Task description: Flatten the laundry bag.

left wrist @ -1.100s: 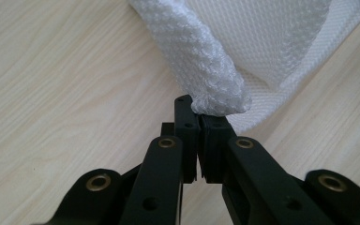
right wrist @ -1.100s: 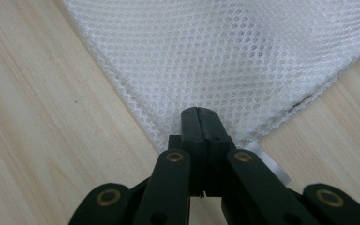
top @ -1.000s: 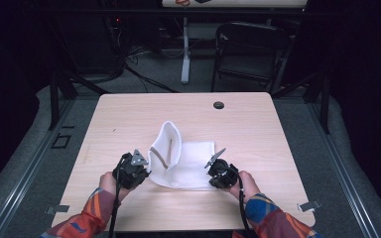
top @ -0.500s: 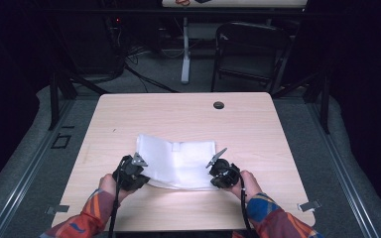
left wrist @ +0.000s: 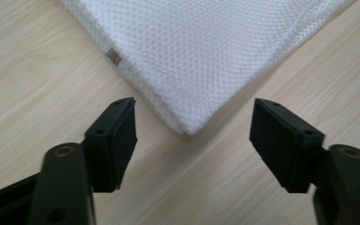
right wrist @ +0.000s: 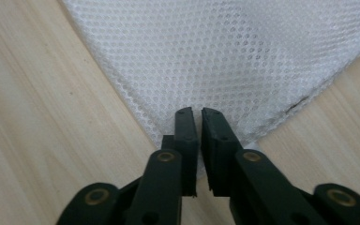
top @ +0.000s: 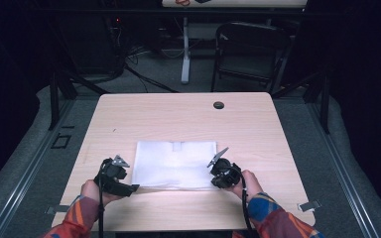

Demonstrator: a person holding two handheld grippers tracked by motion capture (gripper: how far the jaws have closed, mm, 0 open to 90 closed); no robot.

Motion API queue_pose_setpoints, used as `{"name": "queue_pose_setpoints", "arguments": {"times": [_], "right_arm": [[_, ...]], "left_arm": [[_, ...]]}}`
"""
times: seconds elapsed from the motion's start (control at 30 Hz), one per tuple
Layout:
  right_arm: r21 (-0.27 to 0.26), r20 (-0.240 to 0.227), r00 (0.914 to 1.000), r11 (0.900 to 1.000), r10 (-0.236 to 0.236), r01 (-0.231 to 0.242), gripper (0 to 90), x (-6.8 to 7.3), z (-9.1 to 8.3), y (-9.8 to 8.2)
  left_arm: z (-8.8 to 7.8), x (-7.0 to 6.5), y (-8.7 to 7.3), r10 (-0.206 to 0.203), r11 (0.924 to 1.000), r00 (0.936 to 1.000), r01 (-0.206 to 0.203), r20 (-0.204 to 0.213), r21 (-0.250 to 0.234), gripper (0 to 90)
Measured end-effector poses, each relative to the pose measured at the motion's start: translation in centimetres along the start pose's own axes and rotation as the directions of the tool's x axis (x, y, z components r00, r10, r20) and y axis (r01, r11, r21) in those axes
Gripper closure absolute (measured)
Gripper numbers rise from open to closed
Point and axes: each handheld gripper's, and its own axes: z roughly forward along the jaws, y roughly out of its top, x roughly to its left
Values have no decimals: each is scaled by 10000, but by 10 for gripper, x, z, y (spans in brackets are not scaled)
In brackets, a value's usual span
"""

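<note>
your left gripper [top: 129,187]: jaws spread wide, just been opening, nothing pinched; the near left corner of the cloth lies on the wood between the pads, touching neither. it sits just off that corner.

mesh cloth [top: 174,164]: white, folded flat into a rectangle, lying on the near middle of the bench [top: 178,119], between your two grippers.

your right gripper [top: 217,171]: jaws almost together with a thin gap, just been easing apart; the cloth's near right corner sits between the pads.
</note>
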Motion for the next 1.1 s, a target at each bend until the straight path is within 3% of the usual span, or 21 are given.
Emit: {"name": "queue_pose_setpoints", "arguments": {"times": [0.1,0.17,0.37,0.43,0.63,0.97,1.1], "right_arm": [[-201,-61,10000,9998,-14,13,694,-1,-10,2],[-463,-155,9997,9987,210,-217,603,-3,-17,2],[-561,-299,9977,9965,610,-626,209,-5,-28,-2],[-698,-385,9971,9952,656,-681,138,-4,-31,-3],[-961,-434,9967,9927,687,-726,57,-6,-35,-3],[-941,-565,9962,9930,658,-709,89,-7,-33,-4],[-883,-620,9959,9935,666,-719,117,-6,-32,-4]], "left_arm": [[-5,-1,1,85,9984,9999,-82,55,-554,186],[-5,-6,4,263,9971,9996,-256,92,-711,150],[3,-16,14,678,9927,9977,-667,80,-1001,123],[7,-19,21,911,9886,9954,-867,310,-1231,133],[30,-41,39,1899,9790,9808,-1857,449,-842,159],[61,-64,61,2762,9611,9561,-2740,978,-356,235],[69,-68,62,3149,9488,9426,-3158,1107,-95,308]]}}
